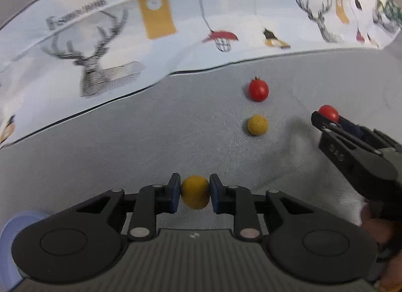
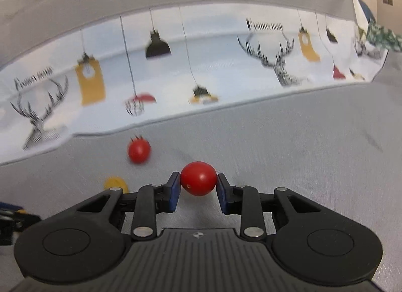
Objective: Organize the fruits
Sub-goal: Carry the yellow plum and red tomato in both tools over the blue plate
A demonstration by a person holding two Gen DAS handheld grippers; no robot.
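Note:
My left gripper is shut on a yellow round fruit above the grey cloth. My right gripper is shut on a red cherry tomato; it also shows at the right of the left wrist view with the tomato in it. A second red tomato with a stem and a second yellow fruit lie loose on the cloth ahead. In the right wrist view the loose tomato lies ahead left and the loose yellow fruit is partly hidden behind the gripper.
A white cloth printed with deer heads and lamps lies beyond the grey cloth; it also shows in the right wrist view. A pale blue object sits at the lower left of the left wrist view.

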